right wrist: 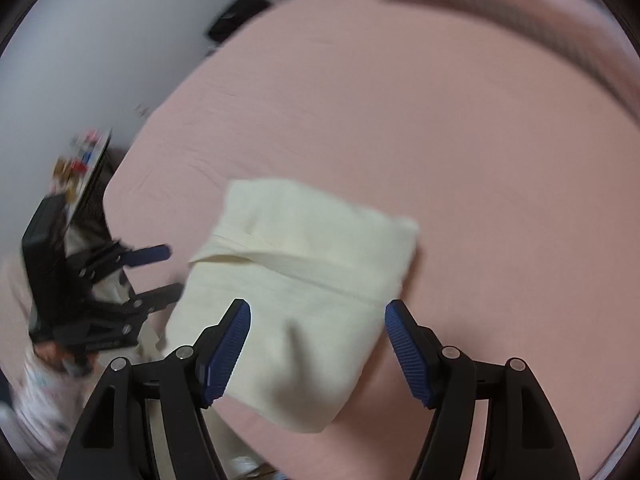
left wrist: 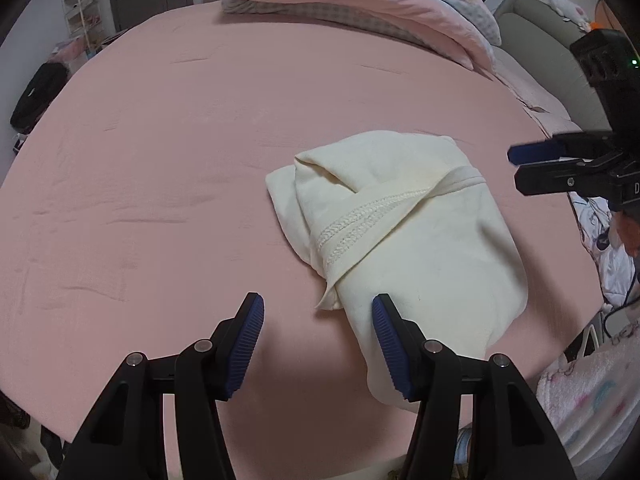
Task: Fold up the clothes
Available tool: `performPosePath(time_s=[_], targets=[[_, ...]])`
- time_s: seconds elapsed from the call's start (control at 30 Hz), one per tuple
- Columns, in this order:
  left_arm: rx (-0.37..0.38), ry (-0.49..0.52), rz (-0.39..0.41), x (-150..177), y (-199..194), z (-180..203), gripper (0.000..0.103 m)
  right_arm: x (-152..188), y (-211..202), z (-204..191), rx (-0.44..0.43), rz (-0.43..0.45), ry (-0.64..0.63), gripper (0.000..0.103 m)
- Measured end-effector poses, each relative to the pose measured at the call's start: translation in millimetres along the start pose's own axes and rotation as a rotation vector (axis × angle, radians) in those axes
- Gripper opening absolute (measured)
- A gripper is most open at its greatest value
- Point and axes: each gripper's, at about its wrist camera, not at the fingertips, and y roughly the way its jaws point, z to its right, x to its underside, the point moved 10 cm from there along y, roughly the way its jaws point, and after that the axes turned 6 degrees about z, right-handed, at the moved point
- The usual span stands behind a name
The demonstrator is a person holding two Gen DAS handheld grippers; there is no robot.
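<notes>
Since both your claws are empty right now, the cream garment [left wrist: 404,236] is just sitting there as a folded bundle on the pink bedsheet [left wrist: 160,184], near the front edge of the bed. Your left gripper [left wrist: 318,312] has its jaws apart with nothing between them, its right pad just beside the bundle's near corner, while your right gripper [right wrist: 318,316] hangs wide open over it. What could bite you: the ribbed band crossing the top looks loose, so clip that corner with the left pad and I'd guess the fold springs open. The bundle also sits close to the bed edge, so a nudge might slide it off. No brand or label I can read; the right wrist view is too blurry anyway.
</notes>
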Motion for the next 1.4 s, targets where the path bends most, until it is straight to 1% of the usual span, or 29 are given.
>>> performPosePath(time_s=[0.07, 0.1, 0.2, 0.27, 0.33, 0.4, 0.47, 0.6, 0.63, 0.7, 0.73, 0.77, 0.8, 0.87, 0.93, 0.97, 1.1, 1.2, 1.27, 1.3, 1.37, 1.4], targets=[[0.025, -0.007, 0.009, 1, 1, -3, 0.054, -6, 1, -10, 0.042, 0.02, -0.085, 0.07], [0.023, -0.007, 0.017, 0, 2, -4, 0.054, -7, 2, -15, 0.061, 0.028, -0.127, 0.07], [-0.044, 0.004, 0.035, 0, 5, -18, 0.054, -1, 3, -23, 0.069, 0.035, -0.234, 0.07], [-0.038, 0.018, 0.034, 3, 5, -18, 0.054, 15, -15, 16, 0.093, 0.022, -0.316, 0.07], [-0.016, 0.019, 0.04, 4, 6, -10, 0.054, 27, -28, 48, 0.12, 0.01, -0.4, 0.07], [-0.026, 0.042, 0.053, 4, 6, -8, 0.054, 26, -19, 39, 0.133, 0.002, -0.481, 0.07], [-0.057, 0.072, 0.058, 6, 6, -7, 0.054, 28, -11, 31, 0.141, -0.007, -0.549, 0.07], [-0.051, 0.066, 0.052, 7, 13, -12, 0.053, 22, 9, 28, 0.177, -0.02, -0.619, 0.07], [-0.049, 0.062, 0.048, 7, 15, -14, 0.052, 20, 13, 28, 0.179, -0.025, -0.625, 0.07], [-0.084, 0.053, 0.045, 6, 19, -22, 0.041, 16, 19, 27, 0.139, -0.03, -0.596, 0.067], [-0.075, 0.031, 0.027, 7, 24, -24, 0.033, 16, 17, 27, 0.099, -0.033, -0.568, 0.052], [-0.064, 0.008, 0.008, 8, 29, -27, 0.028, 15, 16, 28, 0.064, -0.035, -0.538, 0.041], [-0.046, -0.016, 0.004, 8, 33, -27, 0.025, 13, 18, 30, 0.047, -0.039, -0.503, 0.037], [-0.015, -0.045, -0.002, 6, 39, -27, 0.016, 8, 20, 33, 0.014, -0.05, -0.439, 0.032], [-0.014, -0.046, -0.007, 4, 42, -29, 0.012, 8, 24, 35, -0.01, -0.067, -0.433, 0.032], [0.006, -0.05, -0.004, 2, 44, -26, 0.008, 7, 24, 35, -0.017, -0.067, -0.433, 0.031], [0.01, -0.054, -0.003, -1, 42, -25, 0.008, 5, 24, 35, -0.038, -0.066, -0.42, 0.029], [0.025, -0.074, -0.017, 0, 41, -29, 0.008, 6, 23, 36, -0.056, -0.055, -0.378, 0.029], [0.066, -0.089, -0.009, 1, 30, -22, 0.008, 6, 20, 40, -0.064, -0.043, -0.354, 0.028], [0.075, -0.083, -0.009, 4, 25, -19, 0.008, 5, 19, 42, -0.066, -0.035, -0.343, 0.028], [0.106, -0.038, 0.025, 6, 13, -12, 0.008, 5, 20, 43, -0.067, -0.021, -0.316, 0.028], [0.1, -0.025, 0.03, 7, 10, -12, 0.008, 5, 20, 44, -0.067, -0.015, -0.304, 0.028]])
